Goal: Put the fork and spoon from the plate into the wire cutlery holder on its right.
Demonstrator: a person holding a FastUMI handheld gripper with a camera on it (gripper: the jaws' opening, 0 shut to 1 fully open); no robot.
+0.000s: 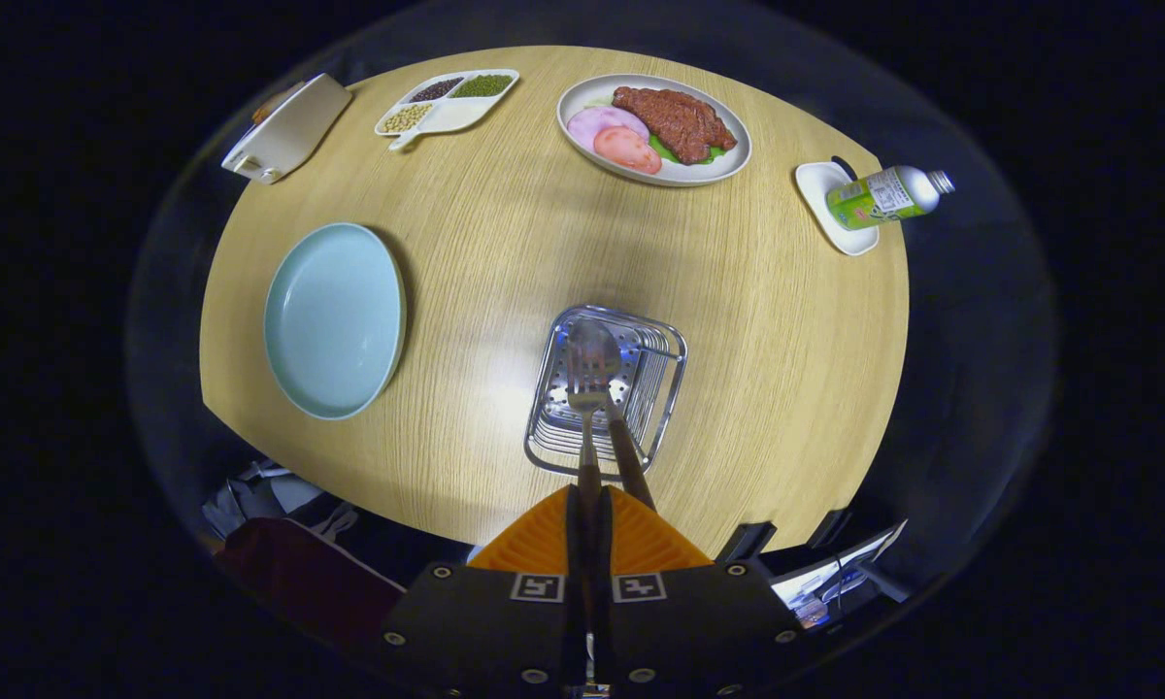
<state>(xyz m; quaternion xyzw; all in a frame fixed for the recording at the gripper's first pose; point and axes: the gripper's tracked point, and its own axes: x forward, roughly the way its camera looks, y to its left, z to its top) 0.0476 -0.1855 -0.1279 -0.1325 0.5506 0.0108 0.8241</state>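
Far off to the left of the gripper (588,529), beyond the fingers and well apart from them, the pale blue plate (335,320) lies bare on the round wooden table (505,243); neither piece of cutlery is on it now. That suggests the task is near its close.

Directly ahead of the fingers stands the wire cutlery holder (606,390), seen from above, its open mouth facing up toward the tool. The gripper's 2 fingers are closed almost together, with only a thin slot between them, and they pinch the handle of the fork (586,408). The fork's long axis runs straight out from the fingertips, tines forward and down, so that its head hangs over or just inside the holder's mouth; how deep it sits cannot be told from this angle.

Just to the right of the fork, the spoon (597,351) leans in the holder, its bowl showing just beyond the tines and its dark handle (629,461) slanting back toward the right-hand finger. The spoon appears free of the grip, though the 2 handles lie so near each other that contact cannot be ruled out.

The coming move turns on this alignment: fork axis and holder mouth lie in 1 line, so a straight lowering and then opening the fingers should suffice.
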